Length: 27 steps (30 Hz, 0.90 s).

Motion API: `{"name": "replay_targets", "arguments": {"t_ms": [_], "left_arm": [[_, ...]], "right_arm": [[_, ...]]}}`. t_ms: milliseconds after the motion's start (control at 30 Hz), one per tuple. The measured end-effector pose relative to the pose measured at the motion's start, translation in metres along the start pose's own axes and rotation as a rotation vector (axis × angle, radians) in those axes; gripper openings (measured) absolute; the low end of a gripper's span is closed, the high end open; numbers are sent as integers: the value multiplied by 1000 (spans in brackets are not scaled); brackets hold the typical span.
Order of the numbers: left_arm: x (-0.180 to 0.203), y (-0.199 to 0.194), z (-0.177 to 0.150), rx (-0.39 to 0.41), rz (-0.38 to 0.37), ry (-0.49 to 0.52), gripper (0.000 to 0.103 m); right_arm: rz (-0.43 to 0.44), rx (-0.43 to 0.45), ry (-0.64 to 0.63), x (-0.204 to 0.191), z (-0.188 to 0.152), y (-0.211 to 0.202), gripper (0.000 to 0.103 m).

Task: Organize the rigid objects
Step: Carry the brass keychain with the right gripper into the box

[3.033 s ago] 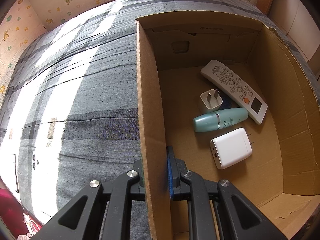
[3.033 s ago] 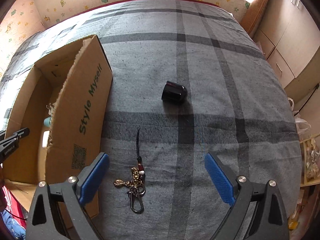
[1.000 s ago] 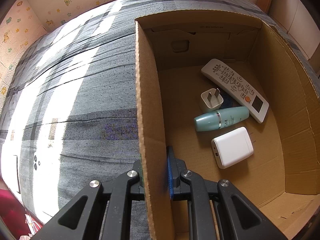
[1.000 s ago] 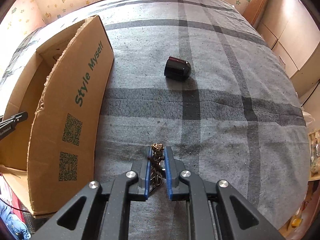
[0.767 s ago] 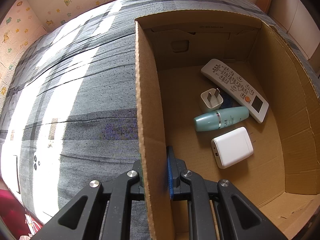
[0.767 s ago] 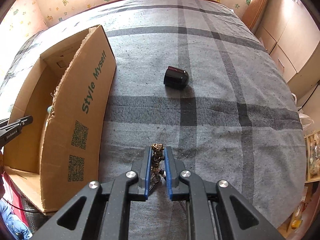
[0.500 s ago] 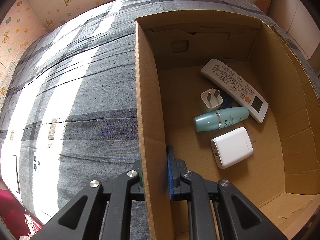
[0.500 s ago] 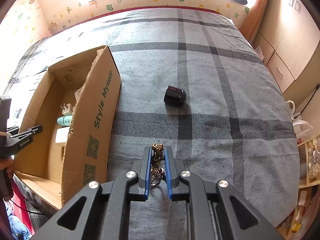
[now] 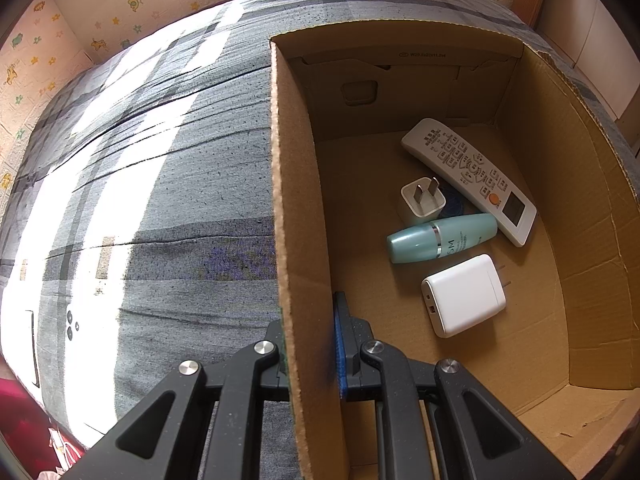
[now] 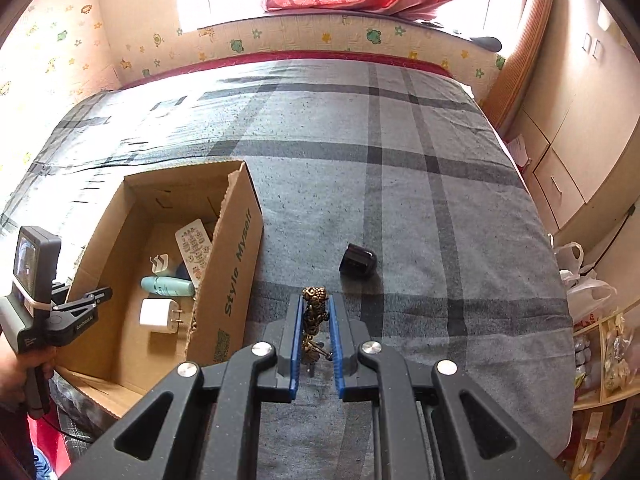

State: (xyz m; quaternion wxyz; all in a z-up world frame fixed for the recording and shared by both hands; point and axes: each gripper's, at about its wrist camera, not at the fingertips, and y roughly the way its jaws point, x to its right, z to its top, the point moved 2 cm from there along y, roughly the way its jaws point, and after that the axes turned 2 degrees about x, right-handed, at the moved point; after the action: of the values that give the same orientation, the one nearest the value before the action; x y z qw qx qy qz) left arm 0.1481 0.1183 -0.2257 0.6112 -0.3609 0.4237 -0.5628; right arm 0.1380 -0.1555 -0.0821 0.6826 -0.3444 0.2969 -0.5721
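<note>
- On the bed [image 10: 400, 184], my box [image 10: 236, 264] sits open at the left, and my left tool [image 9: 310, 344] is pinched on its near wall, one finger outside and one inside, steadying it.
- Inside the box I see four things lying on the floor: a remote [image 9: 468, 178], a plug [image 9: 422, 202], a teal bottle [image 9: 440, 238] and a white charger [image 9: 464, 296]. A bit of something blue shows under the plug; I cannot tell what it is.
- My right tool [image 10: 316, 320] is pressed together on the keychain [image 10: 314, 310]; its brass charm sticks out past the fingertips and the rest hangs between the pads, over the bed just right of the box.
- Left out on the bed is one black cap [image 10: 358, 262], lying apart from the box, just beyond my right tool.
- By my reckoning the job is well past halfway: four items stowed, one in my grip, one left to fetch.
- Next I judge I must carry the keychain left over the box wall and let it go inside, clear of the charger, then come for the cap.
- The dangling chain could snag the torn top edge of the wall, so I would cross it high.
</note>
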Motion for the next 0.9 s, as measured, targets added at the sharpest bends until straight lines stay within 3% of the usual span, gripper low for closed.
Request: {"name": "replay_targets", "arguments": {"t_ms": [367,900], "left_arm": [[0,1,0,-1,0,1,13],[0,0,-1,1,-6,-4,13]], "right_arm": [[31,81,-49,-26,36,-23,12],[134,124,-128,-89,71,-24,12]]}}
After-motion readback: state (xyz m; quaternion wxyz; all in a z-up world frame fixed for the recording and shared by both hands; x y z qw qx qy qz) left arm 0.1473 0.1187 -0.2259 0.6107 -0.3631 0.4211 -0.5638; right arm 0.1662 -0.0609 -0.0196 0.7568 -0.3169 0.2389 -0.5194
